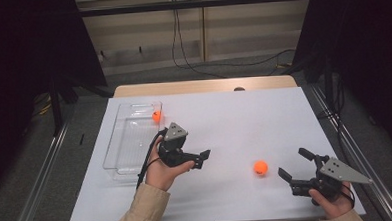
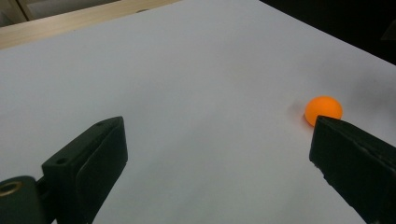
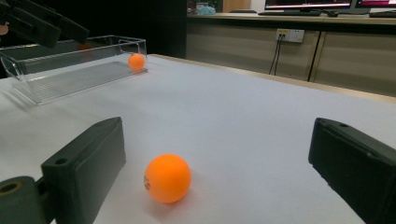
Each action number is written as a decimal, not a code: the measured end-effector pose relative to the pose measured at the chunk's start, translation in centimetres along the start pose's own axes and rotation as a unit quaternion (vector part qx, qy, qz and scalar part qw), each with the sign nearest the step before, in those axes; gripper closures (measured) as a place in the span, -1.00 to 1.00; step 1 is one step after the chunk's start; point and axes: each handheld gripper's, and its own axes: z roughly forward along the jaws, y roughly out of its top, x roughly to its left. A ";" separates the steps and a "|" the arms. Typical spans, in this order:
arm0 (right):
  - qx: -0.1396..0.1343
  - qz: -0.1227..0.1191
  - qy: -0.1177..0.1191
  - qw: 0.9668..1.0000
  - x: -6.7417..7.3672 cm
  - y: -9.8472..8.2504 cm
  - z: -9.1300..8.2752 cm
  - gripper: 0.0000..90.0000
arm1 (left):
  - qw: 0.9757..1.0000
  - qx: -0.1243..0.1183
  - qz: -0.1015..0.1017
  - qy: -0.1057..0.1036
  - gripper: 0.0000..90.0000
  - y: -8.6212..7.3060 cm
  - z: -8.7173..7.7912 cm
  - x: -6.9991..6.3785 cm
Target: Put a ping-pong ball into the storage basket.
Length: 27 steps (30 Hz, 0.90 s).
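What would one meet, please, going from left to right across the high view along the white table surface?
Clear plastic tray → left gripper → loose orange ball on the white surface → right gripper.

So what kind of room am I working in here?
Likely a lab or office test bench: a table under white sheeting between dark curtains, monitors on a back counter, a wall socket with trailing cables, and a clear tray for orange balls.

High view: overhead from the person's side, facing forward across the table (image 1: pixel 224 114). Both gripper views sit low and close to the surface. All three share the loose orange ball (image 1: pixel 260 167).
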 end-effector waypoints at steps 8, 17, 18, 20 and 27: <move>0.001 -0.002 0.001 1.000 0.0 0.0 0.2 -0.92 | 1.000 -0.005 -0.001 -0.014 -0.90 -0.4 0.9 -0.6; 0.002 -0.002 0.002 1.000 0.1 0.0 0.4 -0.92 | 1.000 -0.003 0.006 -0.025 -0.90 -0.7 1.6 -1.6; 0.002 -0.002 0.003 1.000 0.1 0.0 0.4 -0.92 | 1.000 -0.003 0.009 -0.028 -0.90 -0.7 1.8 -1.7; 0.001 -0.003 0.005 1.000 0.1 0.1 0.5 -0.92 | 1.000 -0.005 0.012 -0.028 -0.90 -0.7 1.9 -1.9; 0.003 -0.001 0.006 1.000 0.2 0.1 0.6 -0.92 | 0.999 -0.008 0.011 -0.041 -0.90 -1.0 2.8 -2.6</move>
